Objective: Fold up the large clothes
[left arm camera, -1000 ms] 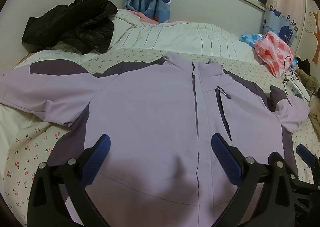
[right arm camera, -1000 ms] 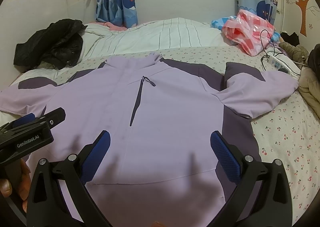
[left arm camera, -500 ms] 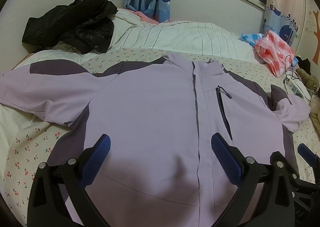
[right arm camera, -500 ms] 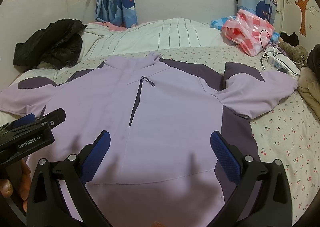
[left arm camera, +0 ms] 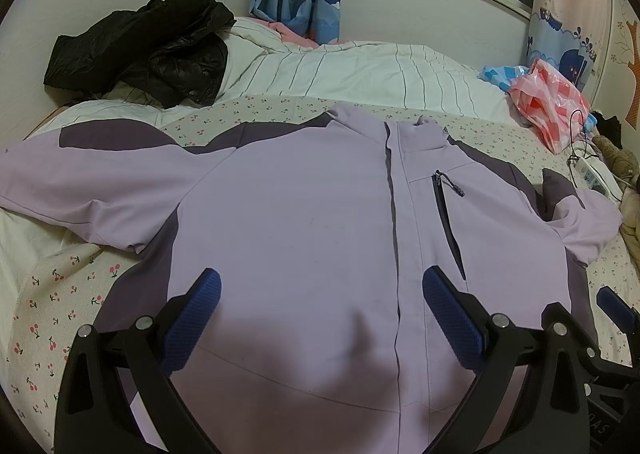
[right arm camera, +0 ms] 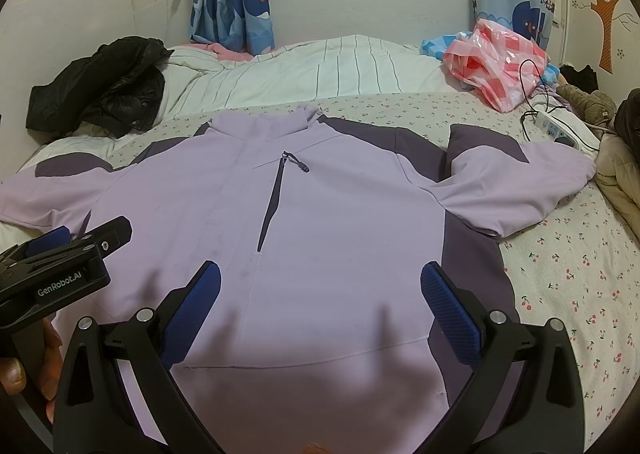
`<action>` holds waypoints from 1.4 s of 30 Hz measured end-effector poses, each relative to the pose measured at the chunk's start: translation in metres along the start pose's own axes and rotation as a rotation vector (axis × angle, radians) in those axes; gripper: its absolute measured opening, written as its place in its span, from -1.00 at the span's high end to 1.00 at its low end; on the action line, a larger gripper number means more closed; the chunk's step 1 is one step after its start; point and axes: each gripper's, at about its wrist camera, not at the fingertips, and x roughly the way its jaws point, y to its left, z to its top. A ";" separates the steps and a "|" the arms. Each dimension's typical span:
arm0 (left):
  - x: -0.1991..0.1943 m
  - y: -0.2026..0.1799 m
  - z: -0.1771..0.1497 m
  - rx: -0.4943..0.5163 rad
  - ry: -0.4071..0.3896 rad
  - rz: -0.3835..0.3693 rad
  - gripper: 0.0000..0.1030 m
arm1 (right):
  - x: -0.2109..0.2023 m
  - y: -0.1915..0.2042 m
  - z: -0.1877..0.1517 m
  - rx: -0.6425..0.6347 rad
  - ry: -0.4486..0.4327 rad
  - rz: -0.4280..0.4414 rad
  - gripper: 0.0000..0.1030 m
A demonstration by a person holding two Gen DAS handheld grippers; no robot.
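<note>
A large lilac jacket (left arm camera: 304, 213) with dark purple panels lies flat, front up, on the cherry-print bed sheet (left arm camera: 60, 294); it also shows in the right wrist view (right arm camera: 340, 213). Its left sleeve (left arm camera: 80, 181) stretches out to the left, its right sleeve (right arm camera: 516, 189) is bent at the right. My left gripper (left arm camera: 320, 306) is open and empty above the lower front of the jacket. My right gripper (right arm camera: 320, 302) is open and empty above the hem area. The left gripper's body (right arm camera: 60, 274) shows at the left of the right wrist view.
A black jacket (left arm camera: 148, 49) lies at the back left on a striped white duvet (left arm camera: 360, 69). A pink plastic bag (right arm camera: 500, 65) and a white power strip (right arm camera: 560, 129) with cable lie at the back right. More clothes (right arm camera: 620, 173) are piled at the right edge.
</note>
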 end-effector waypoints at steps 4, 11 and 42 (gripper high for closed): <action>0.000 0.000 0.000 0.000 -0.001 0.001 -0.88 | 0.000 0.001 0.000 -0.002 -0.002 -0.003 -0.88; 0.001 0.000 -0.002 0.000 -0.002 0.001 -0.88 | -0.001 0.000 0.000 -0.008 -0.005 -0.009 -0.88; 0.015 0.009 0.004 -0.008 -0.096 0.038 -0.88 | 0.022 -0.320 0.053 0.449 0.164 -0.098 -0.88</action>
